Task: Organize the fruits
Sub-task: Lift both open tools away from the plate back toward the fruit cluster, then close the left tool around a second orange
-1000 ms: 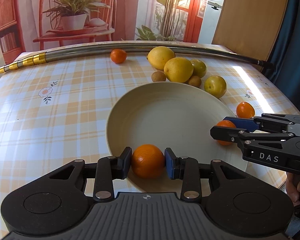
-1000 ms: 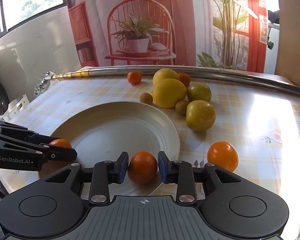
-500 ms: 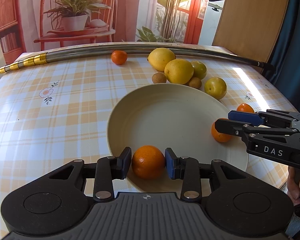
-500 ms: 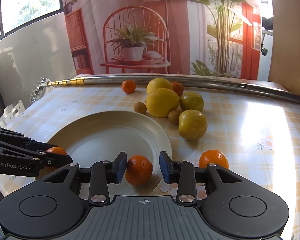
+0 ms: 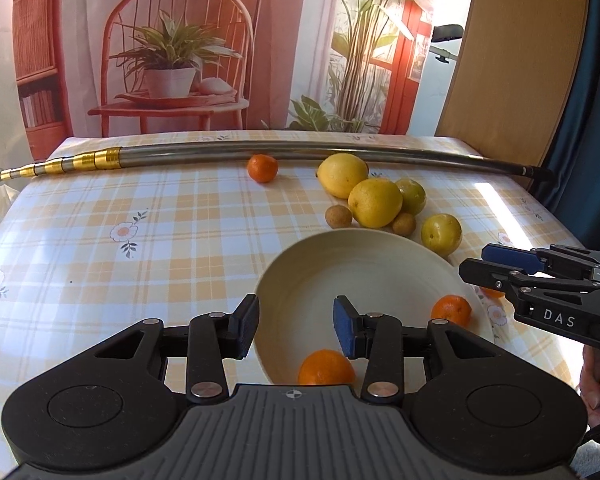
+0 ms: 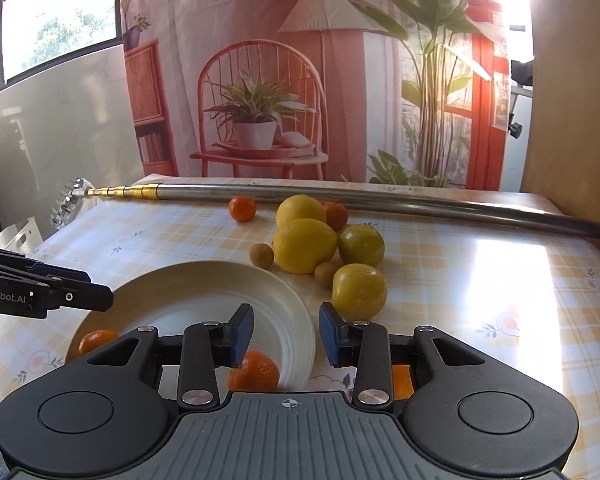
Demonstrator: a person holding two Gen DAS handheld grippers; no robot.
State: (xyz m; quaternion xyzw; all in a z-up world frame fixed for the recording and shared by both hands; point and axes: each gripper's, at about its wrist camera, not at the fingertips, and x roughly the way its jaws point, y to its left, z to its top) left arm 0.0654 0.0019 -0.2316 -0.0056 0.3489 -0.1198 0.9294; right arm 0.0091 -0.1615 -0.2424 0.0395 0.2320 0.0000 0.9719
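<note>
Now both tongs [image 5: 296,326] [image 6: 286,334] gape above the plate [image 5: 364,264] rim.

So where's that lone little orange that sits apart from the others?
The lone orange lies at the table's far side in both views, just before the metal pole and left of the yellow fruit pile.

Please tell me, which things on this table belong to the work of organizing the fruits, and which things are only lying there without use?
Part of the job:
plate
two oranges on the plate
lemons
green-yellow fruits
small brown fruits
loose oranges
left gripper, open
right gripper, open

Just lying about:
telescopic metal pole
checked tablecloth
</note>
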